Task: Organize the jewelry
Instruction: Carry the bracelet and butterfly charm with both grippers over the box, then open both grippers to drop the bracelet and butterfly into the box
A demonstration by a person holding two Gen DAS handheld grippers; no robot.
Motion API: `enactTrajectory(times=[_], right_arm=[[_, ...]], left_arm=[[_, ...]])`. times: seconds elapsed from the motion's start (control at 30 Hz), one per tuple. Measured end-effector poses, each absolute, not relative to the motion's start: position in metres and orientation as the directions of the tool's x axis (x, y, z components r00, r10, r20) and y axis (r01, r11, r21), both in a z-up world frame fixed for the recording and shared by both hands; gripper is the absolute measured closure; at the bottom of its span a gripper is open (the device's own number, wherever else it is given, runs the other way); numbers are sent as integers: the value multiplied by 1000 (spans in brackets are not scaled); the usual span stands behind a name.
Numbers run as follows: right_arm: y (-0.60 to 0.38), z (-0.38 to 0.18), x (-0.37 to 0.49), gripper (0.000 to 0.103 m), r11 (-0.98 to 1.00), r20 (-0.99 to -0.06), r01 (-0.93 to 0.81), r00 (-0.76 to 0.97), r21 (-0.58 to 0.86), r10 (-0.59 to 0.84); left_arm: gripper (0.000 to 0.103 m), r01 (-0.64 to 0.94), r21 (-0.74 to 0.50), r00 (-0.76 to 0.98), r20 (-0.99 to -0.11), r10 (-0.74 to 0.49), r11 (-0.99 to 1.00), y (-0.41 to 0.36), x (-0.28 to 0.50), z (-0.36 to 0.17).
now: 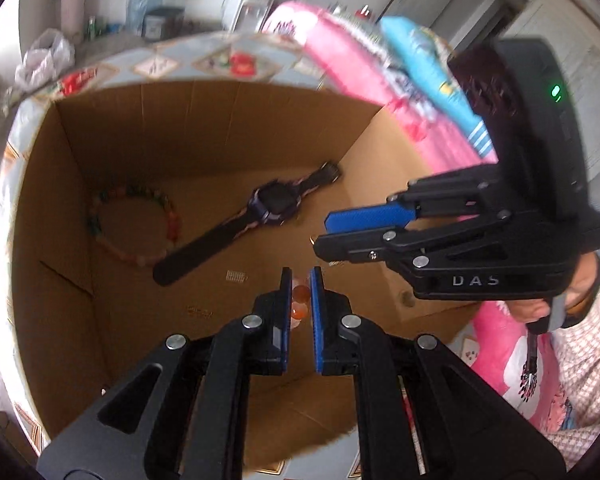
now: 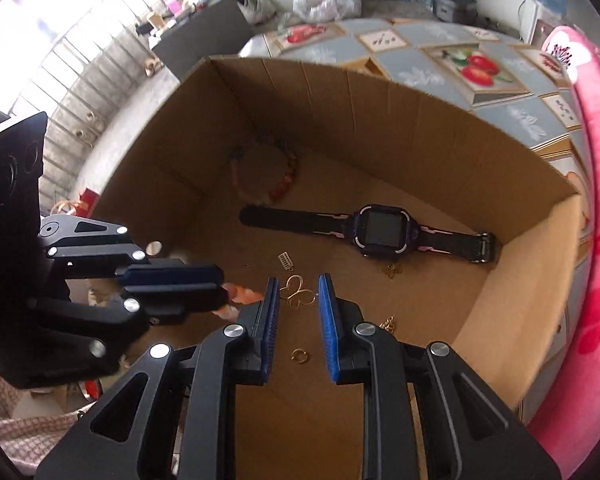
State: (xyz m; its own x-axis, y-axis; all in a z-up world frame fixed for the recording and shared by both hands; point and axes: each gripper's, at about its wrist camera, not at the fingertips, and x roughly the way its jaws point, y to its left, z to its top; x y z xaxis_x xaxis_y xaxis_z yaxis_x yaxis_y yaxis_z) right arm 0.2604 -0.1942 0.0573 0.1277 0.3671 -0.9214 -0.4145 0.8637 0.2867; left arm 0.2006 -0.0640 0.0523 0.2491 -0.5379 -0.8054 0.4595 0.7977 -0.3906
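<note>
Over the cardboard box (image 2: 440, 128), the left gripper (image 1: 301, 280) was clamped on an orange bead bracelet (image 1: 300, 300). The right gripper (image 2: 298, 284), marked "DAS", stood slightly apart, empty. Inside the box lay a watch (image 2: 380, 230), a gold butterfly charm (image 2: 298, 290) and a bead necklace (image 2: 268, 172).

- Table (image 2: 440, 52) with a patterned blue-grey fruit cloth.
- Open cardboard box (image 2: 380, 120) stands on it.
- Pink blanket (image 2: 596, 240) just beside the box.
</note>
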Motion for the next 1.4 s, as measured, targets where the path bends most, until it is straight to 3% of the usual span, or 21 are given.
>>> enactTrajectory(times=[0.13,0.23,0.27,0.53,0.63,0.67,0.7,0.77,0.87,1.03,1.2,1.27,1.4], right_arm=[[-183,37,273,83,873,-945,-403,52,275,322],[-181,29,276,82,878,-951,-393,33,272,309],[-181,28,275,82,879,-950,-389,32,275,311],[-200,60,259,81,881,-924,-373,128,291,359],[-225,104,232,81,883,-872,-364,275,296,405],[-234,117,220,78,887,-851,-361,326,290,411],[-247,135,207,69,897,-819,-350,405,271,406],[-267,158,184,63,928,-771,-306,531,212,351],[-301,166,152,57,954,-721,-200,625,222,299],[-328,111,137,52,926,-749,-33,578,375,324],[-315,55,140,52,887,-793,2,449,462,412],[-307,50,137,47,892,-795,-14,446,453,411],[-300,53,136,47,902,-808,-12,441,431,391]], left_arm=[[95,454,-366,181,-855,-486,813,-70,206,33],[87,449,-347,168,-873,-459,824,-68,206,28],[83,441,-357,163,-871,-464,824,-66,207,27],[82,436,-343,283,-826,-489,832,-44,194,57],[68,455,-299,411,-766,-495,839,-26,173,90],[61,454,-279,455,-744,-489,846,-19,167,100],[56,446,-253,505,-720,-475,858,-13,160,109],[34,407,-210,597,-675,-433,889,6,147,124],[19,322,-206,654,-657,-374,924,35,141,127],[18,124,-336,591,-731,-342,934,73,158,82],[18,72,-487,459,-759,-462,871,69,171,35],[18,79,-521,433,-750,-500,850,61,170,24],[18,70,-471,465,-765,-446,880,49,160,30]])
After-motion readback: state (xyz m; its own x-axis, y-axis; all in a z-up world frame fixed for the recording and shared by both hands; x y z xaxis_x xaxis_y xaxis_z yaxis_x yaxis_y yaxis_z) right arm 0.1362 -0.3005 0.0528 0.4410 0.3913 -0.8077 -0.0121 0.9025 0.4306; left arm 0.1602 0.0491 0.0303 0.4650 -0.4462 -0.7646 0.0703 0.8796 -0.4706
